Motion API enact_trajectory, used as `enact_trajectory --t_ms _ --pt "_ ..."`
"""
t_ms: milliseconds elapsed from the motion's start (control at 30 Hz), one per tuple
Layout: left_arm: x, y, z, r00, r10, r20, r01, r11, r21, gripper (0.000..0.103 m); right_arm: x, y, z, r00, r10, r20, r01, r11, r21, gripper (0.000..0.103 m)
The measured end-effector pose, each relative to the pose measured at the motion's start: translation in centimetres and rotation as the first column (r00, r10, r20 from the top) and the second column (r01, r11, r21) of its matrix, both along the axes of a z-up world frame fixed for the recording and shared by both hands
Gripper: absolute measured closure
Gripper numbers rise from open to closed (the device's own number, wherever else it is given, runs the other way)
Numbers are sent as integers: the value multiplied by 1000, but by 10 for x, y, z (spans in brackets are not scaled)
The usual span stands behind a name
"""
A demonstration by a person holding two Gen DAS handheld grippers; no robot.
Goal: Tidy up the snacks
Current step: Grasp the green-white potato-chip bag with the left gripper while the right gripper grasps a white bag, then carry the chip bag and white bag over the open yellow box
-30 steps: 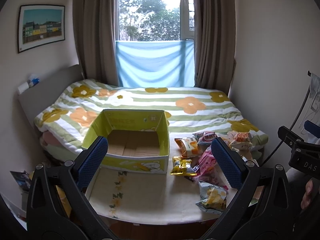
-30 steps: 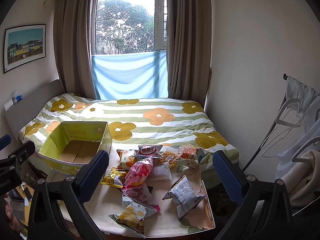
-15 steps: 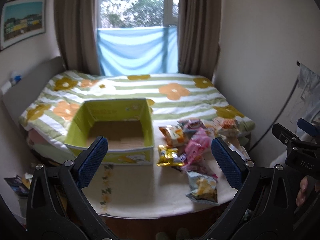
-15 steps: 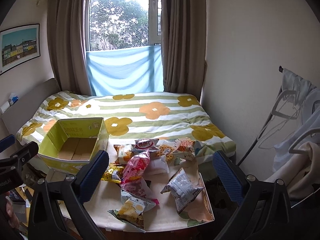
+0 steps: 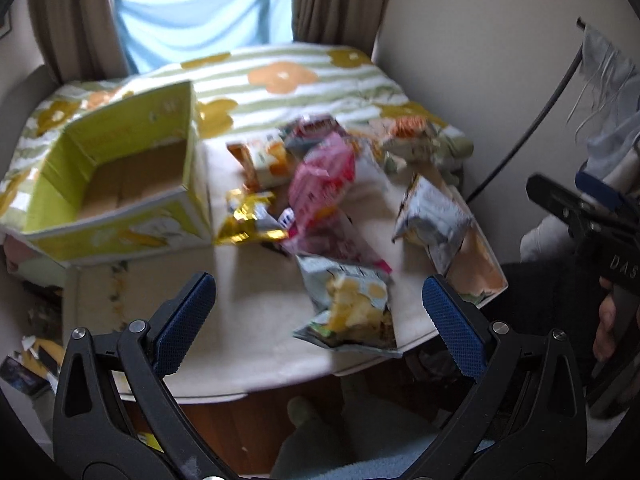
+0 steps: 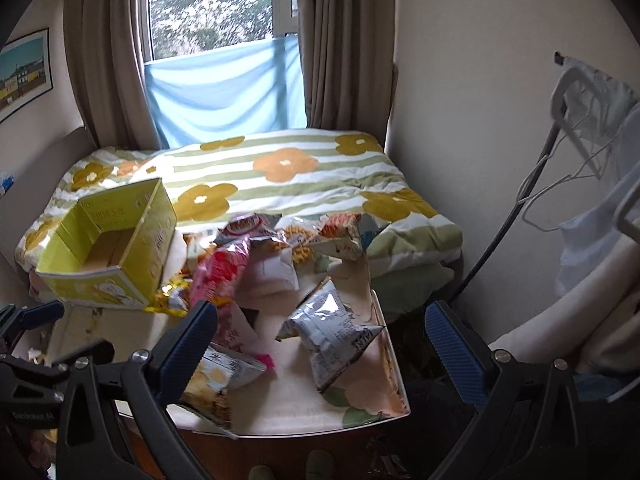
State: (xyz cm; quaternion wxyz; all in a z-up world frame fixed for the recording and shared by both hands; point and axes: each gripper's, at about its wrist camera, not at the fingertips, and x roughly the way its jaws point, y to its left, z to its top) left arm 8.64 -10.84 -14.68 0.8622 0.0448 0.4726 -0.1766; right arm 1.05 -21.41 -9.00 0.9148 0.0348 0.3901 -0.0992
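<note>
While both the left gripper [image 5: 318,304] and right gripper [image 6: 320,330] are held wide and empty, no snack is grasped. Probably the chip bag [image 5: 352,308] is picked first, then carried toward ten o'clock into the box [image 5: 116,176].

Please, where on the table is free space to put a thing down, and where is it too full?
Free: the near-left table top, in front of the box and left of the chip bag. The box floor is also bare. Crowded: the middle and far right, where snack packs overlap up to the bed. Only small gaps surround the grey bag.
</note>
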Motion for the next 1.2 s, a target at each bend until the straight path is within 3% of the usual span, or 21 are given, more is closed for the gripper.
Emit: enact_trajectory --t_ms 300,500,667,767,833,933,1200 --pt "14 -52 -75 988 67 -142 -53 993 101 0 41 -36 -68 973 174 -150 -178 984 -16 0" --pt "25 -65 -115 979 122 -166 -88 977 196 0 66 -39 -102 933 277 -230 -286 958 -4 0" --pt "29 -69 -134 971 144 -191 -100 970 222 1 79 -32 -125 884 370 -286 -390 921 -12 0" --pt "32 -70 -141 967 155 -204 -107 967 230 11 84 -28 -135 856 411 -313 -437 899 -15 0" --pt "34 -70 -146 962 161 -222 -108 967 230 27 89 -27 -141 843 427 -326 -456 890 -14 0" --pt "38 -68 -154 953 175 -246 -116 965 237 43 93 -24 -148 826 449 -341 -480 877 -6 0" --pt "36 -58 -149 949 199 -246 -146 965 218 49 104 -19 -162 796 475 -374 -509 860 8 0"
